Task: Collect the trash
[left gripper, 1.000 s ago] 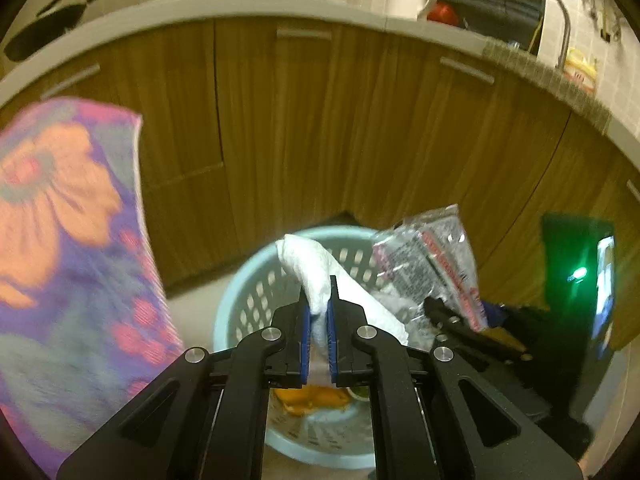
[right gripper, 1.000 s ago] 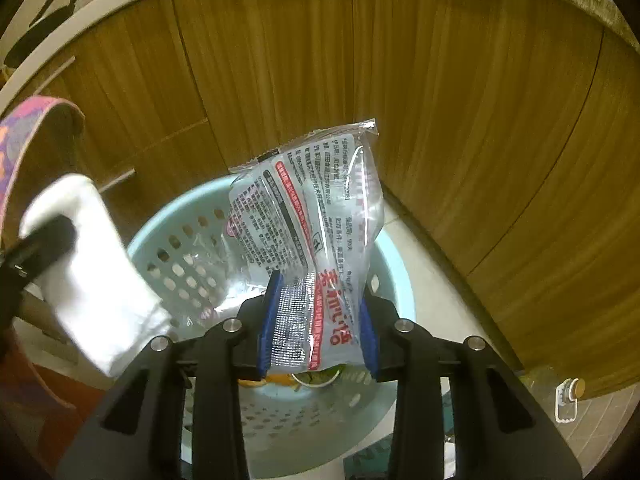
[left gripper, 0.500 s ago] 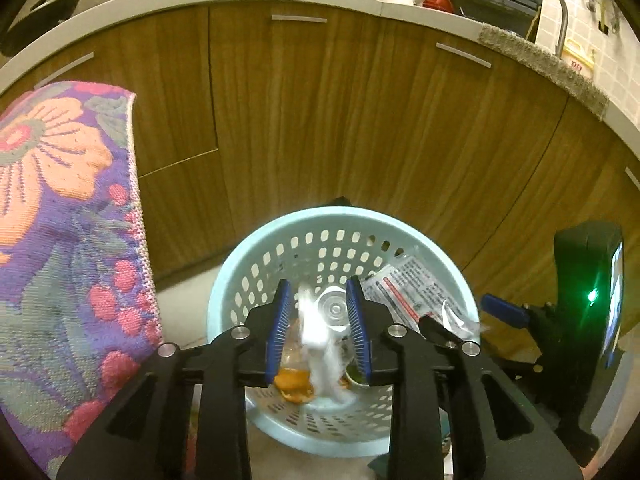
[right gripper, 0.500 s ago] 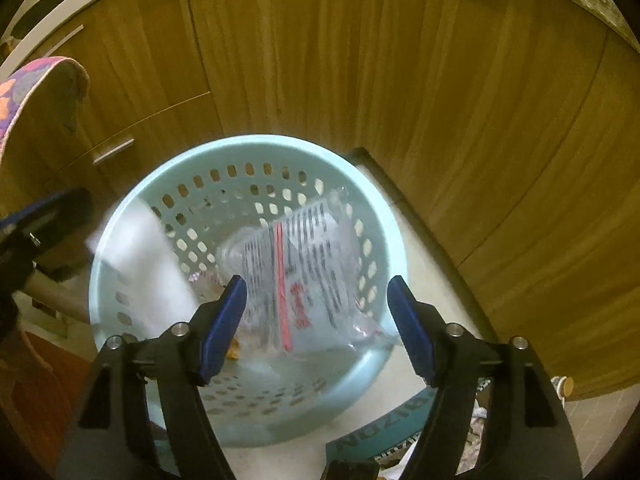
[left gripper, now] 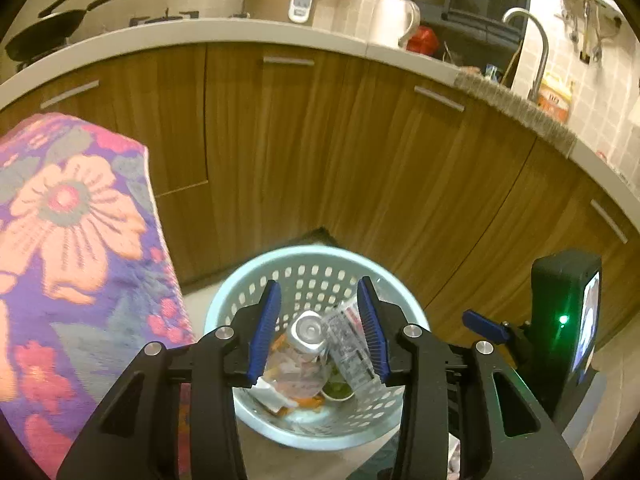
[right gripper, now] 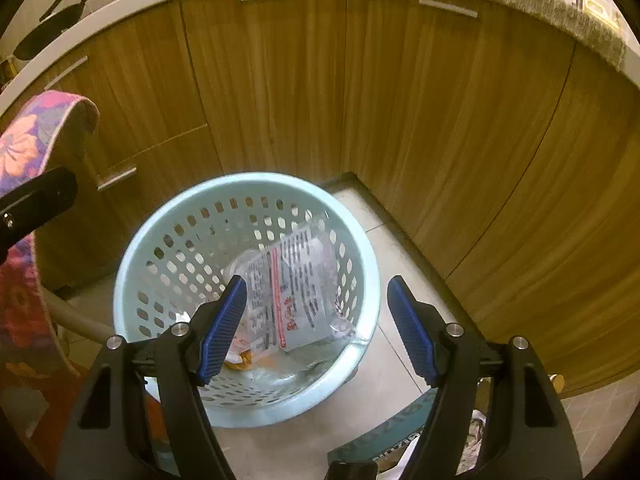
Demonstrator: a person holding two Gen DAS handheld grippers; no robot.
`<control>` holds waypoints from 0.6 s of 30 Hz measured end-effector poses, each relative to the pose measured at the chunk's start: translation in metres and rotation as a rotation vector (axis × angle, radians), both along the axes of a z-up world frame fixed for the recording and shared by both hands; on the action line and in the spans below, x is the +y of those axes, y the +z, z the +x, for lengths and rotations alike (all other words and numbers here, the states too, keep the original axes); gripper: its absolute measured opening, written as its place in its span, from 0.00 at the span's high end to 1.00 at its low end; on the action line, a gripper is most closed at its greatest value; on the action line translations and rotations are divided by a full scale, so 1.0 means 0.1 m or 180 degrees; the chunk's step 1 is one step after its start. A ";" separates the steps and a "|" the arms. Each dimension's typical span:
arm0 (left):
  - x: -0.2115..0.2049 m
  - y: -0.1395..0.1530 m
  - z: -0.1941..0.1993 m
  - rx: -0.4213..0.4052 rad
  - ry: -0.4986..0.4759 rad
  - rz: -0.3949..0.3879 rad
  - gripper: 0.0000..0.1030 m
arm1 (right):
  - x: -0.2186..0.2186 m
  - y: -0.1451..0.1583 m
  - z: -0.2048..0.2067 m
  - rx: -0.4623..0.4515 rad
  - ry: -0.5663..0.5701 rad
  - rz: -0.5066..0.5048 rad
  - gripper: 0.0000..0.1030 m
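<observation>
A pale blue perforated basket (left gripper: pixel 304 258) stands on the floor below both grippers; it also shows in the right wrist view (right gripper: pixel 132 264). Inside lie a clear printed plastic bag (right gripper: pixel 296 292), a silver can (left gripper: pixel 308 330), white tissue and orange scraps. The plastic bag also shows in the left wrist view (left gripper: pixel 352 350). My left gripper (left gripper: pixel 320 330) is open and empty above the basket. My right gripper (right gripper: pixel 318 326) is open wide and empty above the basket's near rim.
Wooden kitchen cabinets (left gripper: pixel 360 152) curve behind the basket under a countertop (left gripper: pixel 200 32) with a pan, pot and kettle. A floral cloth (left gripper: pixel 68 248) hangs at the left over a chair. A black device with a green light (left gripper: pixel 568 312) is at the right.
Both grippers opened. The white tissue dropped from the left gripper and the plastic bag from the right one into the basket. Both grippers have risen a little.
</observation>
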State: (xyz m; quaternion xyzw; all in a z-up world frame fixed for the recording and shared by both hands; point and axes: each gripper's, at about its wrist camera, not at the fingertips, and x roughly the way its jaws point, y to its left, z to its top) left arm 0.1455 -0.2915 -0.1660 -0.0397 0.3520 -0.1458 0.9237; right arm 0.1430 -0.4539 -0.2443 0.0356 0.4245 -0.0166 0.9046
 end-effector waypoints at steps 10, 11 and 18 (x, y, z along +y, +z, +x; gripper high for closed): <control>0.12 0.35 -0.23 -0.0174 -0.0061 -0.0131 0.58 | 0.15 0.48 -0.21 -0.0256 -0.0101 -0.0070 0.33; 0.13 0.39 -0.25 -0.0184 -0.0063 -0.0148 0.57 | 0.17 0.52 -0.23 -0.0286 -0.0122 -0.0064 0.33; 0.42 0.98 -0.53 -0.0498 0.0111 -0.0155 0.35 | 0.30 0.94 -0.44 -0.0577 -0.0242 0.0025 0.33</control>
